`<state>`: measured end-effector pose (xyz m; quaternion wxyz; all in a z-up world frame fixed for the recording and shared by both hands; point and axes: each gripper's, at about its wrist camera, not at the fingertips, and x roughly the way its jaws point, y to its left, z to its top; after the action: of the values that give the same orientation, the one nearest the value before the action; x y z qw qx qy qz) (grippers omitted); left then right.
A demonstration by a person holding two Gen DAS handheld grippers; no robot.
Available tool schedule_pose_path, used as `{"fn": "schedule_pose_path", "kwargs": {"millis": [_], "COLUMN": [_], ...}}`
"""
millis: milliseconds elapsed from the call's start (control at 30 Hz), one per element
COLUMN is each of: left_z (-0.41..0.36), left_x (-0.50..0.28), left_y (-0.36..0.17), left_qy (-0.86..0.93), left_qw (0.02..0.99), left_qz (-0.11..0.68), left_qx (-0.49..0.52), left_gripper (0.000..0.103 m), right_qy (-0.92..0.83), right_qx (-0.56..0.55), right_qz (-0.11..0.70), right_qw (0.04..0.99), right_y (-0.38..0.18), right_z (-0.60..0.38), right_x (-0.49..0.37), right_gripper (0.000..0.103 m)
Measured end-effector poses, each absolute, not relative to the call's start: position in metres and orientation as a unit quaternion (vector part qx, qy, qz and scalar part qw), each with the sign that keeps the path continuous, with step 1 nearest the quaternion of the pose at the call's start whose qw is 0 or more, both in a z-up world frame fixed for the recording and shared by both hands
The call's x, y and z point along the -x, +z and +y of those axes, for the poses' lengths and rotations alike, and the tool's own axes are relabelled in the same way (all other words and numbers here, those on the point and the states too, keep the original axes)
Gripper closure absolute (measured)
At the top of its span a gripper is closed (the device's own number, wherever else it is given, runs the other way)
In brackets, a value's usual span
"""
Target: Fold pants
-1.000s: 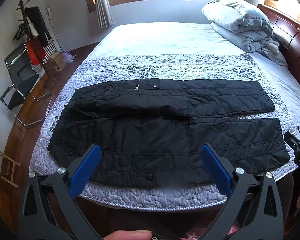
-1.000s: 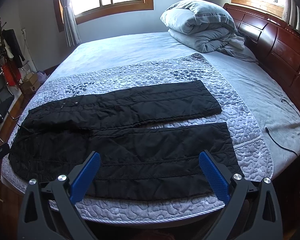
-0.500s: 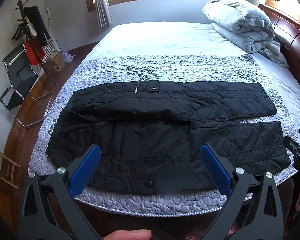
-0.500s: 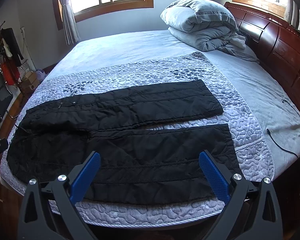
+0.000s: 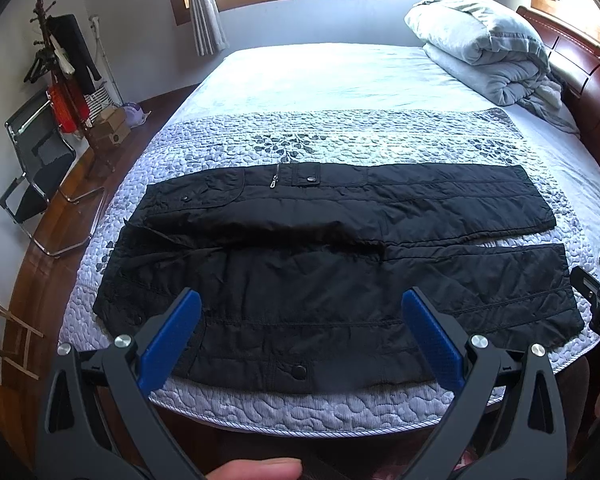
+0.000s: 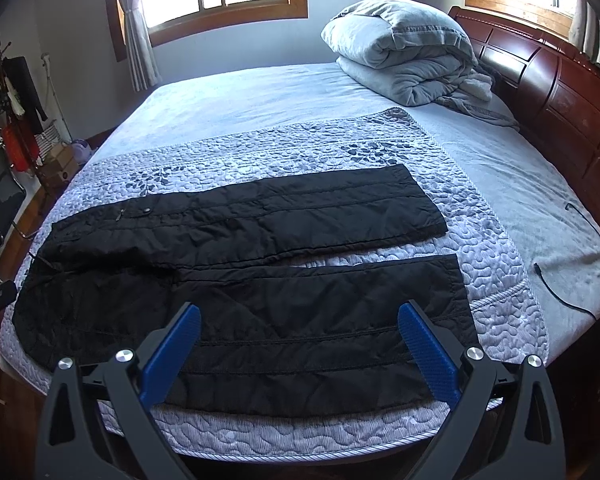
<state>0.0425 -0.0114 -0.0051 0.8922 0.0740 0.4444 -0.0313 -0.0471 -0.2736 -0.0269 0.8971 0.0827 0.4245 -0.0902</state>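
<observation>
Black quilted pants (image 5: 320, 264) (image 6: 260, 280) lie spread flat across the near end of the bed, waist to the left, both legs running right with a narrow gap between them. My left gripper (image 5: 300, 320) hovers open above the near leg's upper part, close to the waistband, touching nothing. My right gripper (image 6: 298, 336) hovers open over the near leg's lower half, also empty. The right gripper's black body (image 5: 598, 304) shows at the right edge of the left wrist view, beyond the leg hems.
The pants rest on a grey patterned quilt (image 5: 340, 140) over a pale blue bed. A folded grey duvet (image 6: 404, 48) sits by the dark wooden headboard (image 6: 560, 92). A black cable (image 6: 568, 280) lies on the bed's right side. A chair and coat rack (image 5: 56, 92) stand left.
Both grippers have drawn back and risen slightly from the bed, so the pants sit a little farther away in view. The pants have not moved.
</observation>
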Motion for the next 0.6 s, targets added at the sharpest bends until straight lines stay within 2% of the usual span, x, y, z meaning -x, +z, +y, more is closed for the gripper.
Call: {"fn": "schedule_pose_path", "kwargs": {"millis": [600], "left_z": [-0.019], "left_x": [-0.052], "left_y": [-0.007], "left_qy": [-0.037], "left_qw": [0.89], "left_qz": [0.447], "left_qx": [-0.084], "left_gripper": [0.003], "right_qy": [-0.087], "right_qx": [-0.083], "right_qz": [0.431], "right_qw": [0.895], "right_y": [-0.033], "right_z": [-0.274], "right_x": [0.036], "right_gripper": [0.004]}}
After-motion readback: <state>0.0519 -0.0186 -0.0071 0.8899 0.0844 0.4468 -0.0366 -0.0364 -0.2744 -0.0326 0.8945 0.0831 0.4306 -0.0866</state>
